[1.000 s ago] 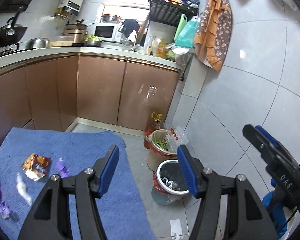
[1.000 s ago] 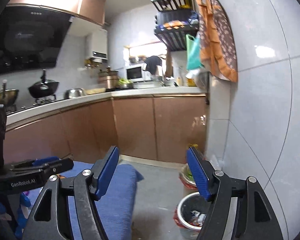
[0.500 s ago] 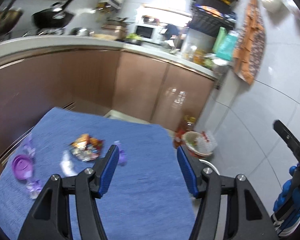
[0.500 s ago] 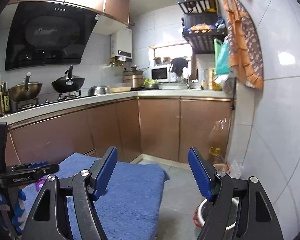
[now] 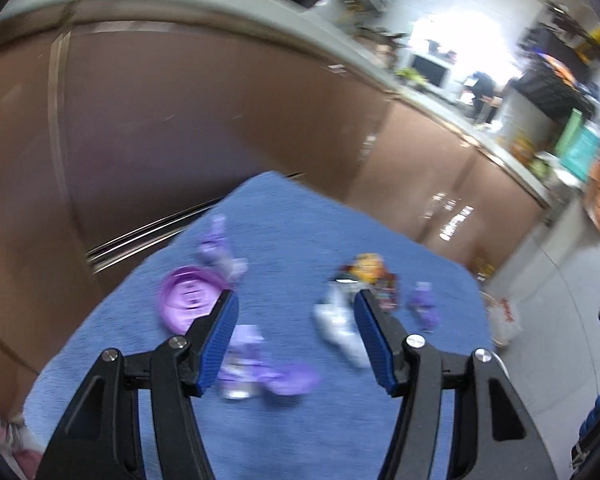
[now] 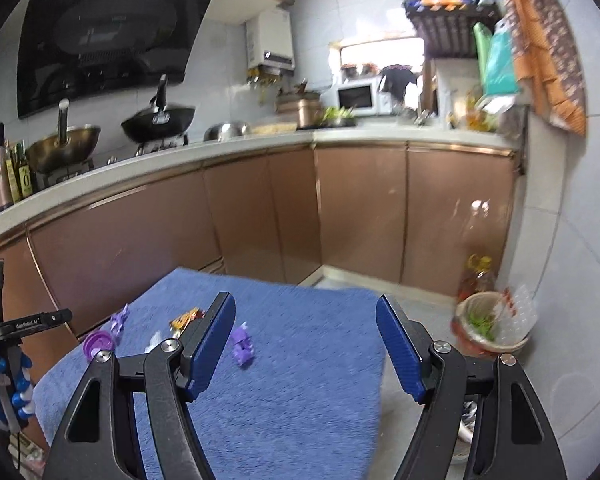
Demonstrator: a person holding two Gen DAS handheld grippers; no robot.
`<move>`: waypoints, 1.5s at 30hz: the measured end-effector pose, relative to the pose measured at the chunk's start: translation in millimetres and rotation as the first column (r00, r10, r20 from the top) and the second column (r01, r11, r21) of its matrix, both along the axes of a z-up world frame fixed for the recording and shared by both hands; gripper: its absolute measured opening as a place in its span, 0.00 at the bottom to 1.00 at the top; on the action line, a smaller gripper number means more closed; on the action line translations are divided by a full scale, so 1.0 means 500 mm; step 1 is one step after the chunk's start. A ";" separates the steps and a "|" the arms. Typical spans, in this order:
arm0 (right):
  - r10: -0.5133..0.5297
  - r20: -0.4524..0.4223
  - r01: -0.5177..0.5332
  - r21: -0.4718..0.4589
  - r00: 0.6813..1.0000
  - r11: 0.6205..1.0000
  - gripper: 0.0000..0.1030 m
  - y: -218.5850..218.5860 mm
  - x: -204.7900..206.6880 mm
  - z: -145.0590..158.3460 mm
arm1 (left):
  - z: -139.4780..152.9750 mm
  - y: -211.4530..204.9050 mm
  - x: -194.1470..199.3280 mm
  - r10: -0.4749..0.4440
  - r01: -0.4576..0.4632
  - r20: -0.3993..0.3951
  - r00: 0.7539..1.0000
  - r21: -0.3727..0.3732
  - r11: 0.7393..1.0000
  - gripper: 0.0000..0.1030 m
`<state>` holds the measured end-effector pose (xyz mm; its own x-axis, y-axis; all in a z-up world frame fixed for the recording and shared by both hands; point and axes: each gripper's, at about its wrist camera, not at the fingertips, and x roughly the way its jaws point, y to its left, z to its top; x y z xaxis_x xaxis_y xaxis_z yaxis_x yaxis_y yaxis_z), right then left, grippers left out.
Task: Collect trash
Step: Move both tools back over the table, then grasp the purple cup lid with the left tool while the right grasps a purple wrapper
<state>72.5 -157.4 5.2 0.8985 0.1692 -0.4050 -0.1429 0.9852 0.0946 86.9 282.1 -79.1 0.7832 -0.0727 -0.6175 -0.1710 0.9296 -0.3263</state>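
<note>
Left gripper (image 5: 294, 334) swings from bin side to above blue-covered desk (image 5: 300, 240), jaws apart, empty. Trash now under it: purple lid (image 5: 190, 300), white wrapper (image 5: 338, 326), orange packet (image 5: 370, 270) mid-desk. Right gripper (image 6: 306, 340) also spread, empty, over desk's near edge. Judgement: pickup next.

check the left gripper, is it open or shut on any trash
Open. In the left wrist view the left gripper has its blue pads spread apart above the blue cloth, nothing pinched between them.

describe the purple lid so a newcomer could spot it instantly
Find the blue cloth below the brown cabinets. The purple lid lies flat at its left side, beside crumpled purple wrappers. It is the only round, disc-shaped piece among the trash.
</note>
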 end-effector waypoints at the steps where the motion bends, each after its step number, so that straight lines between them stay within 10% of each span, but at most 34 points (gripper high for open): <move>1: 0.015 -0.019 -0.015 -0.001 1.000 1.000 0.70 0.013 0.017 -0.014 | -0.015 0.021 0.004 0.023 -0.023 -0.018 1.000 -0.003 1.000 0.57; 9: 0.111 -0.169 -0.110 0.014 0.979 0.994 0.70 0.101 0.150 -0.125 | -0.135 0.149 0.064 0.145 -0.152 -0.154 0.977 -0.038 0.988 0.57; 22: 0.206 -0.388 -0.225 -0.004 0.898 0.974 0.70 0.243 0.335 -0.327 | -0.229 0.163 0.135 0.083 -0.107 -0.230 0.970 -0.098 0.989 0.55; 39: 0.252 -0.438 -0.265 0.031 0.863 0.964 0.30 0.289 0.433 -0.405 | -0.236 0.177 0.124 0.123 -0.136 -0.198 0.972 -0.054 0.989 0.04; 45: 0.271 -0.433 -0.285 0.032 0.860 0.958 0.28 0.291 0.419 -0.398 | -0.234 0.180 0.110 0.143 -0.160 -0.200 0.969 -0.070 0.985 0.04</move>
